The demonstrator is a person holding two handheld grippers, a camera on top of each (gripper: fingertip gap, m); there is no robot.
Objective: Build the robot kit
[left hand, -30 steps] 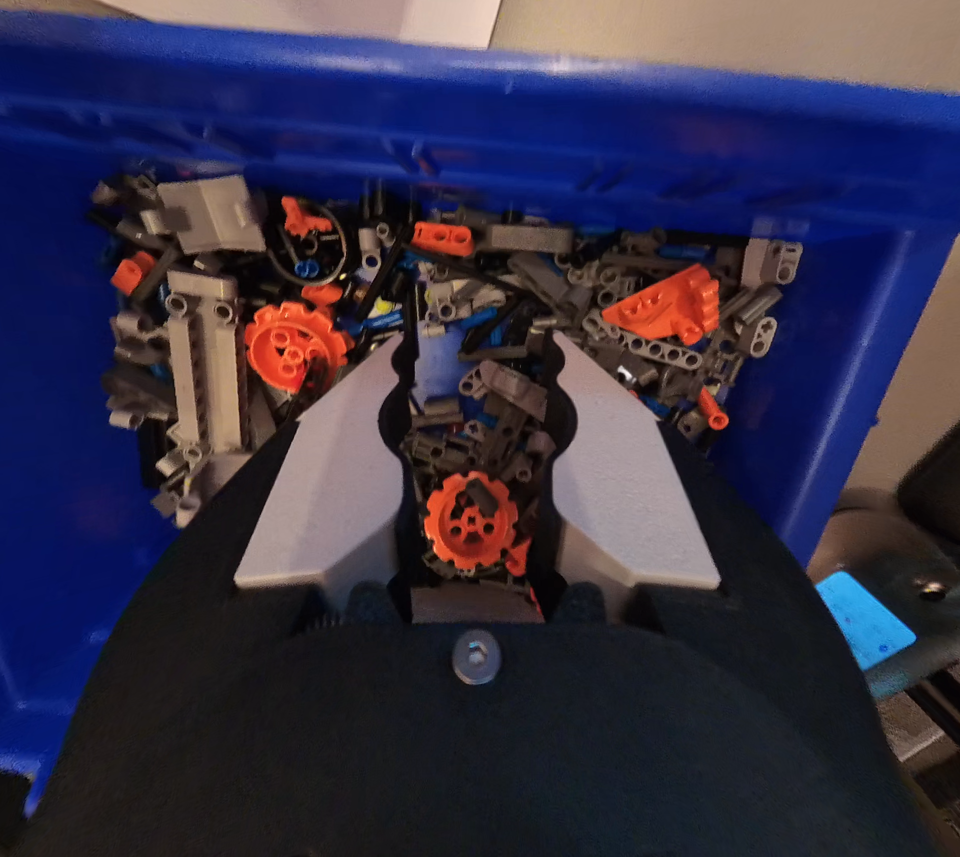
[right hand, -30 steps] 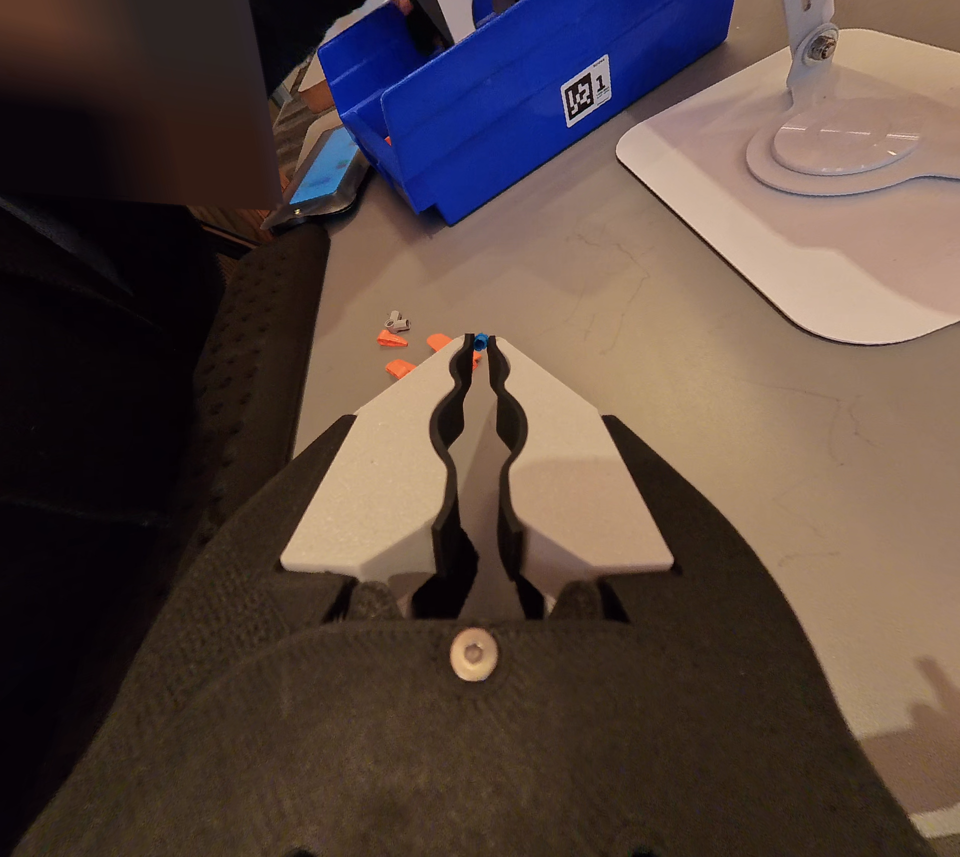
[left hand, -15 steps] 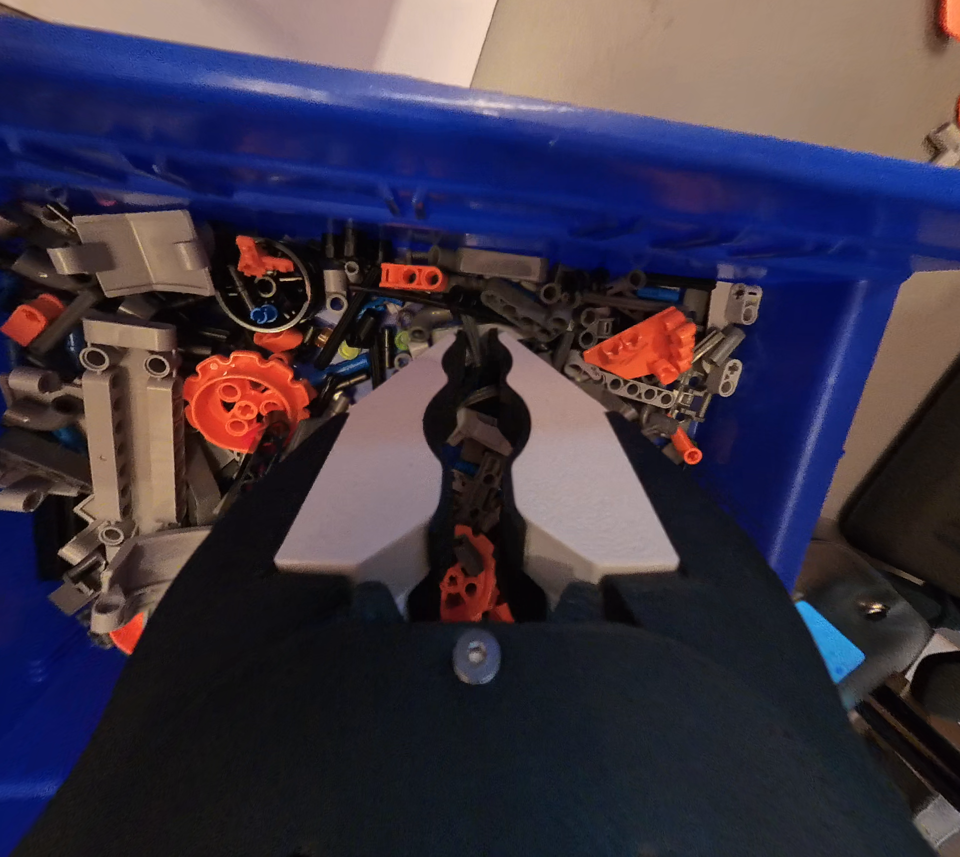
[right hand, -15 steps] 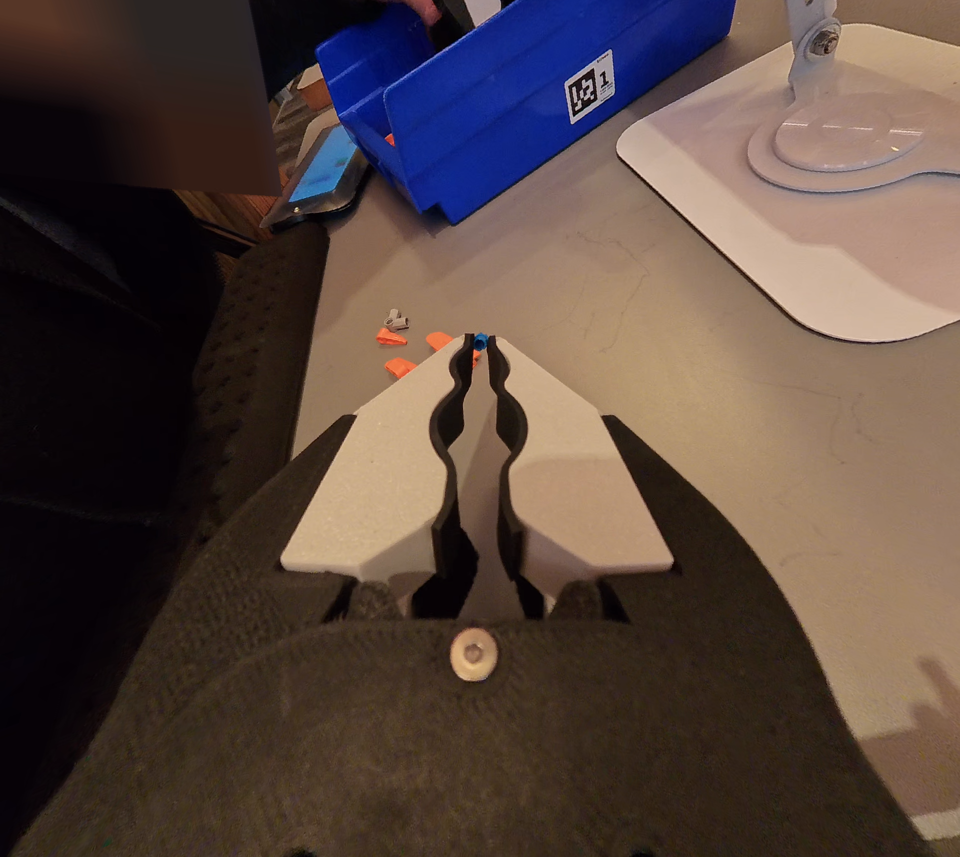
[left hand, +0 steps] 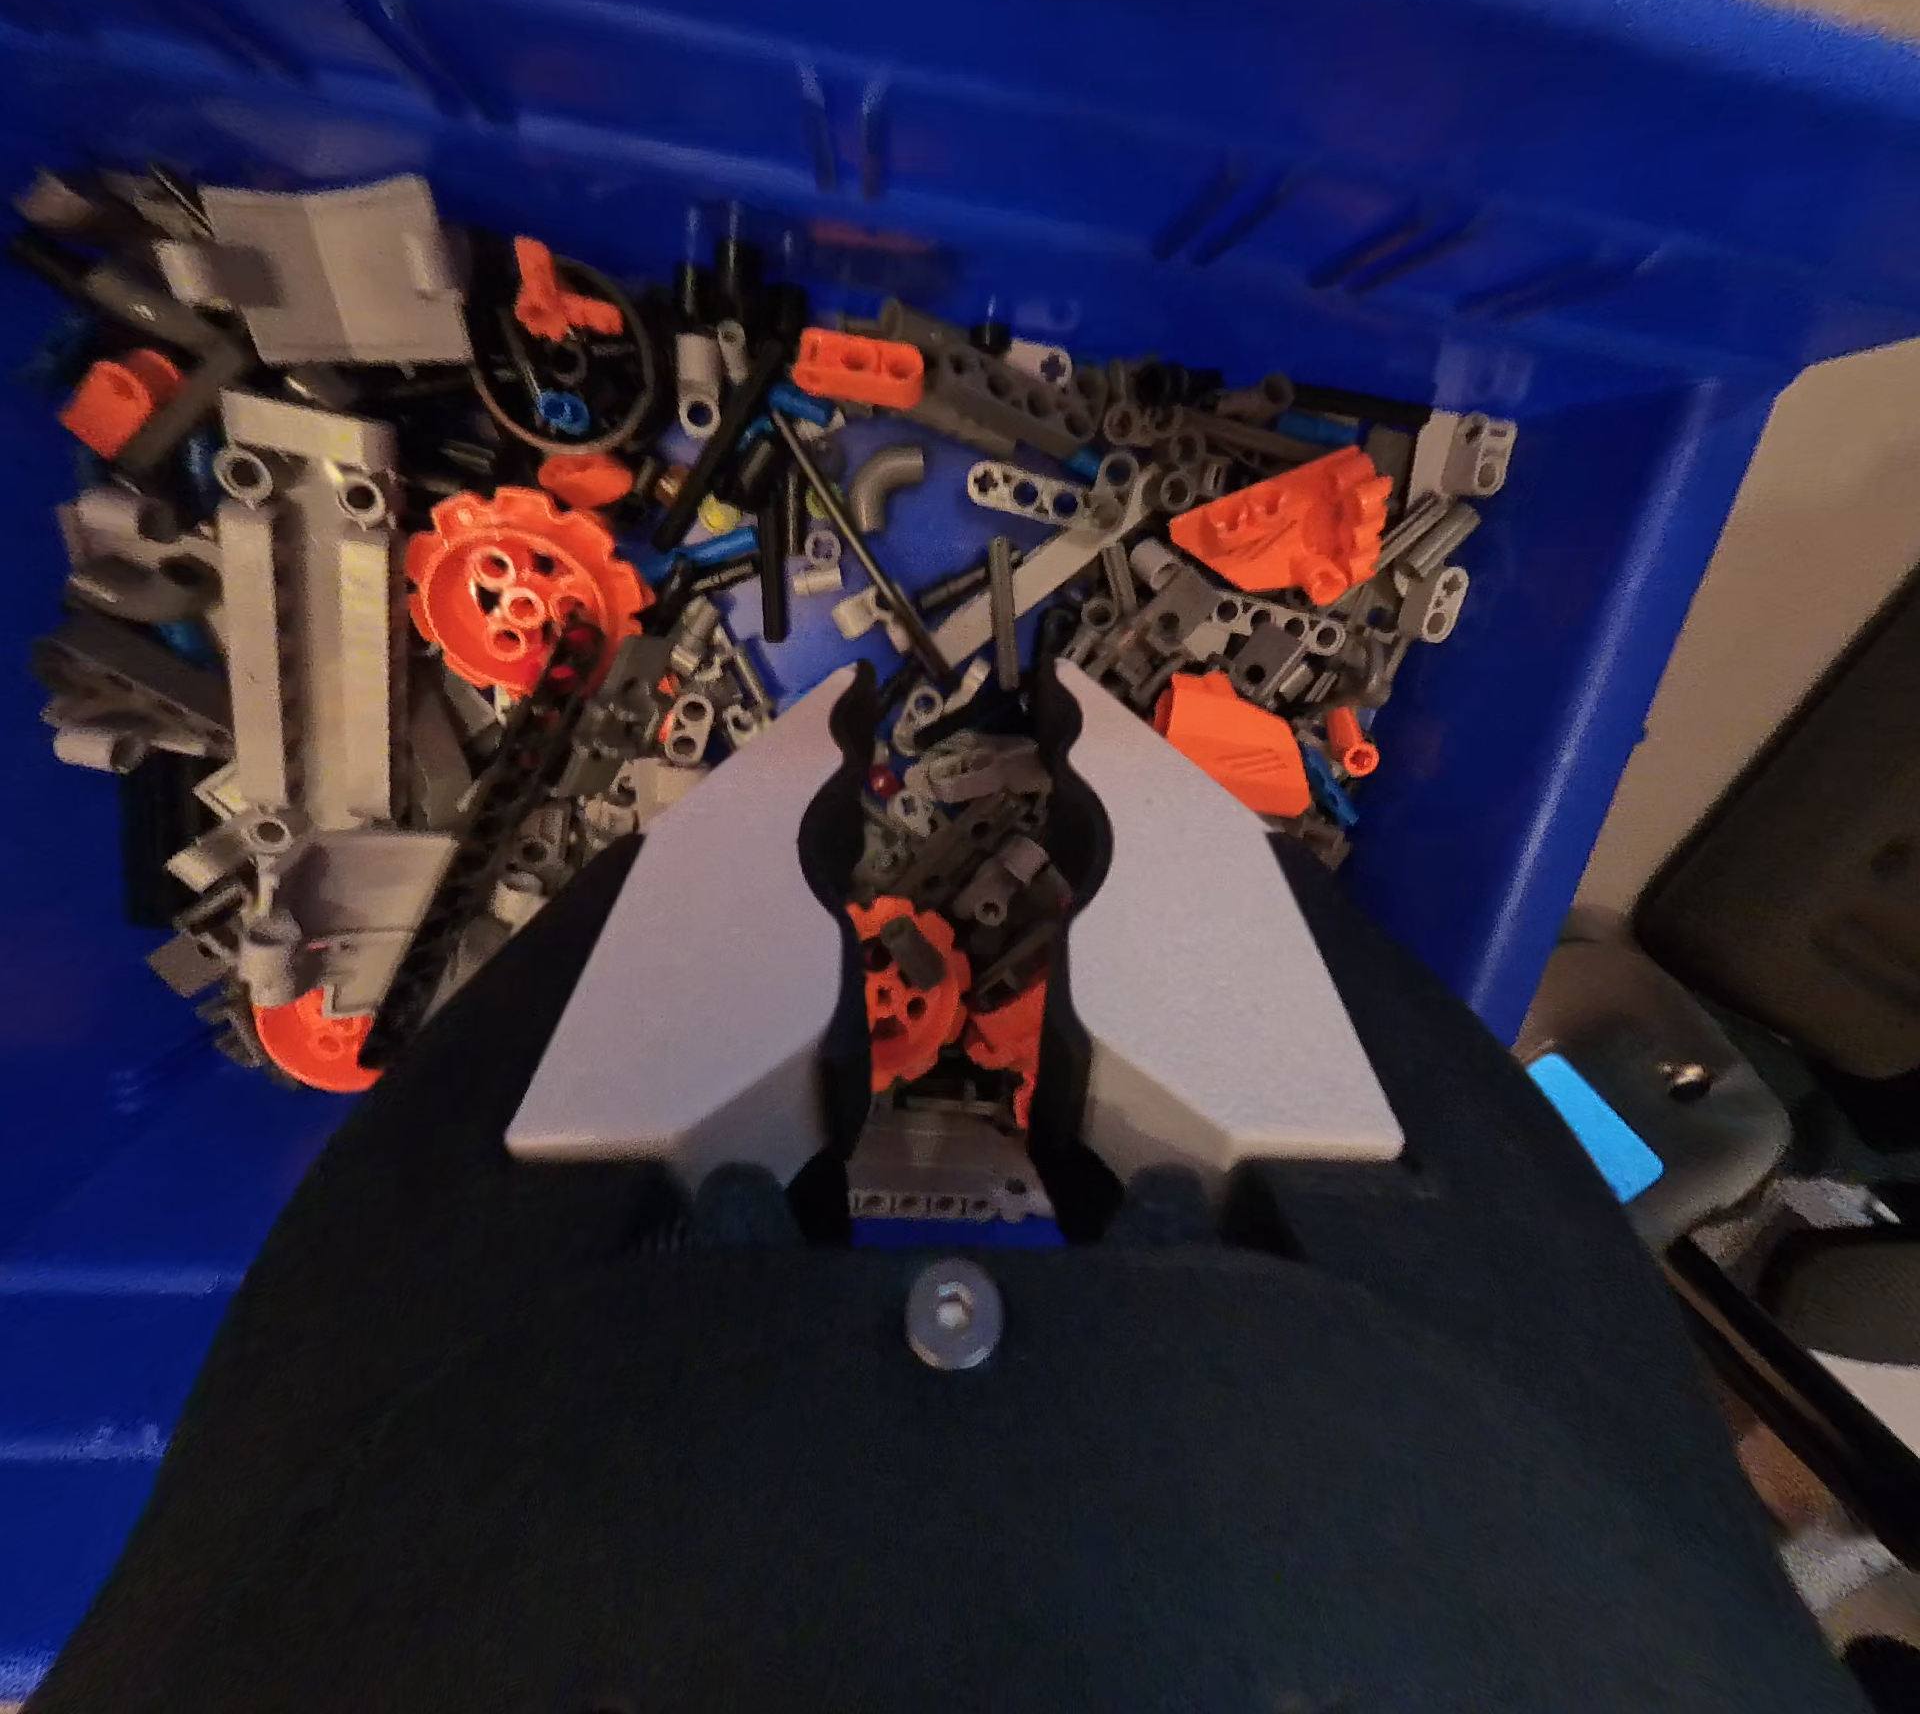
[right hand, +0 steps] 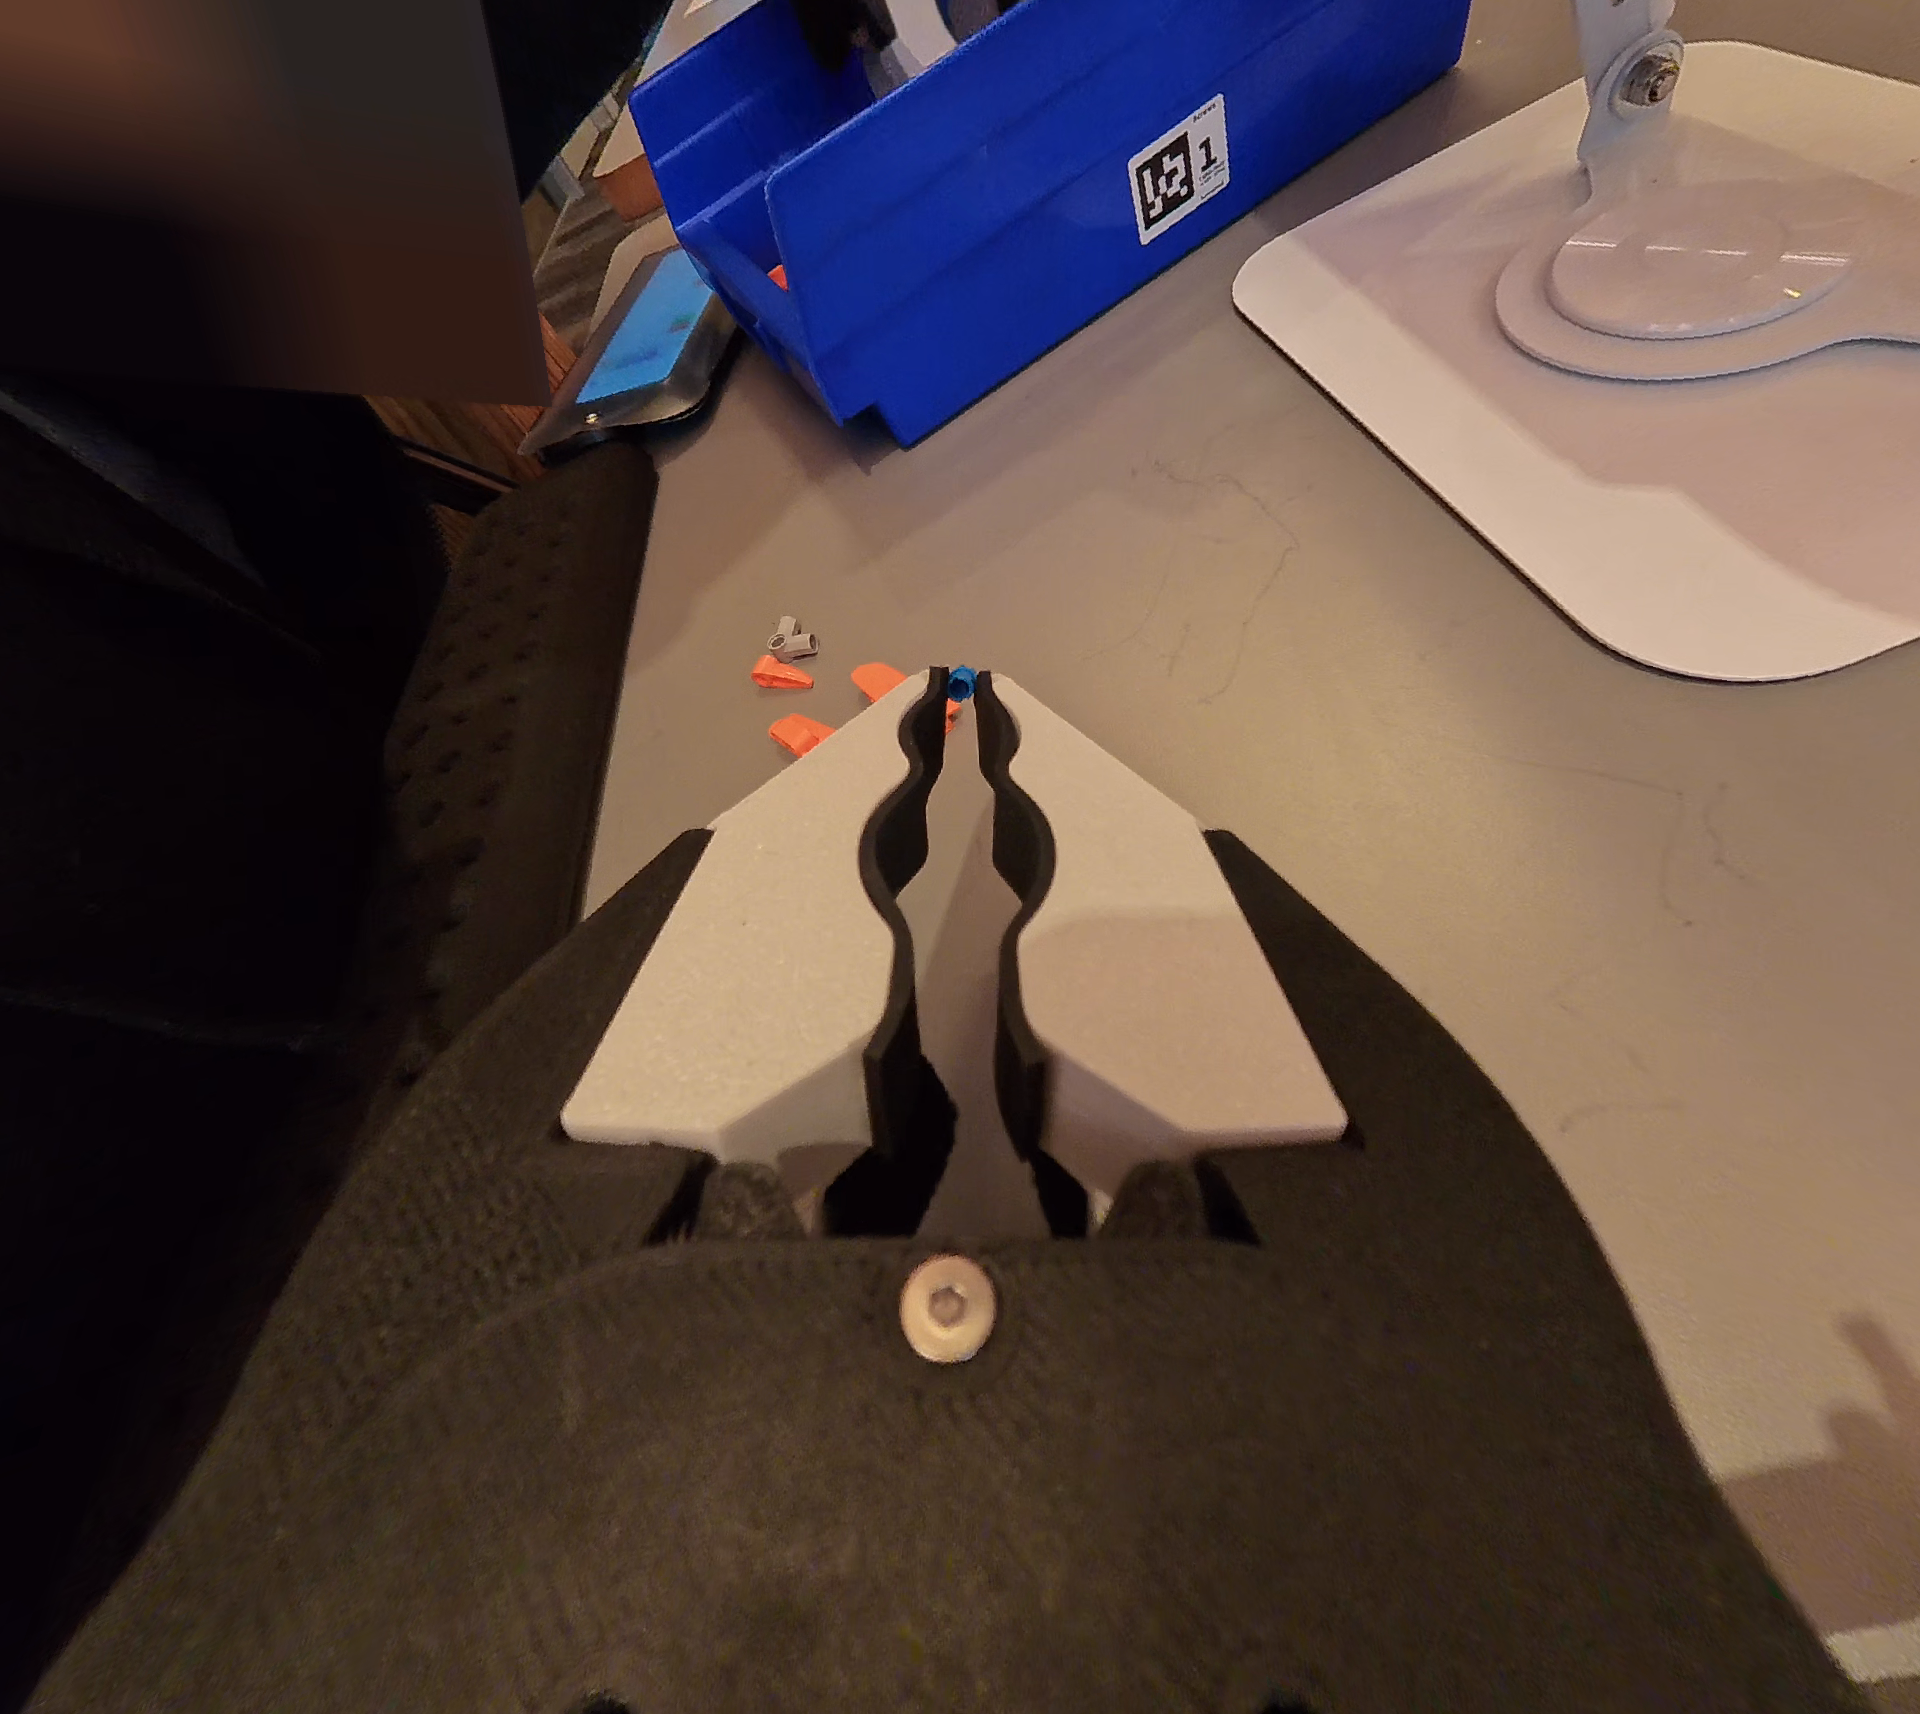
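The right claw [right hand: 962, 685] grips a small blue pin [right hand: 961, 683] at its tips, just above the surface [right hand: 1351, 833]; orange bits [right hand: 800, 731] lie left, partly hidden. Farther off, the left claw [left hand: 951, 688], parted and empty, hangs over blurred parts [left hand: 966, 791] in the blue bin [left hand: 935, 54].

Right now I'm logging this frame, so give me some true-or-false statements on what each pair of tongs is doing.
1. The left tongs are over the blue bin of building parts. True.
2. The right tongs pinch a small blue piece at their tips. True.
3. The right tongs are inside the bin. False: they are over the grey table, apart from the bin.
4. The left tongs are clamped on an orange gear. False: they are open; the gear lies loose.
5. Orange pieces lie on the table. True.
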